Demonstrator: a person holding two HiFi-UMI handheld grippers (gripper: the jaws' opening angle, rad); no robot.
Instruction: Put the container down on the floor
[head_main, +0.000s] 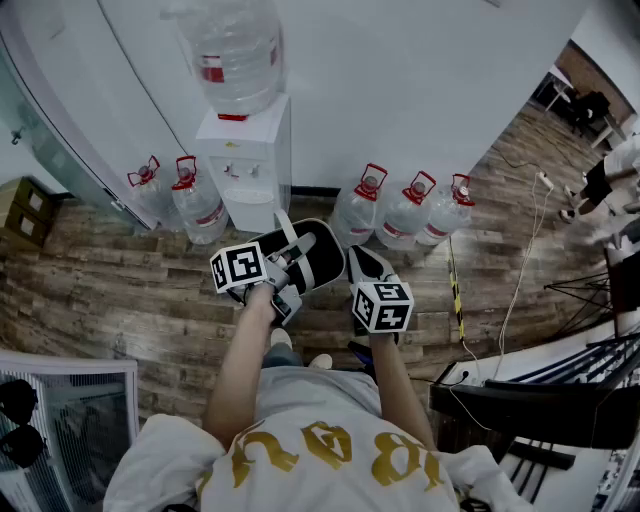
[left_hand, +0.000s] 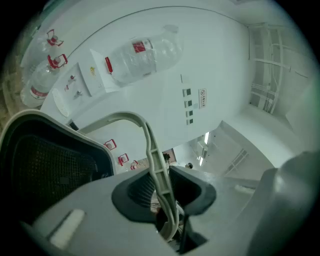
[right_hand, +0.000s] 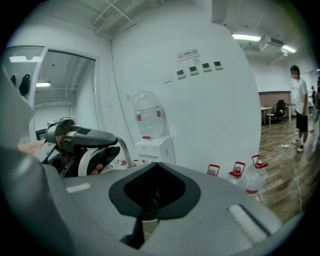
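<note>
Just now the left claw pinches the white handle of the dark container, hung well above the floor; the right claw is closed, empty. Better to lower it slowly and level before releasing

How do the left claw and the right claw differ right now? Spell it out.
The left claw is clamped on the container's pale handle, while the right claw is shut on nothing. The left claw holds the container up off the floor, and the right claw is only beside it, carrying no load. Both claws are closed.
</note>
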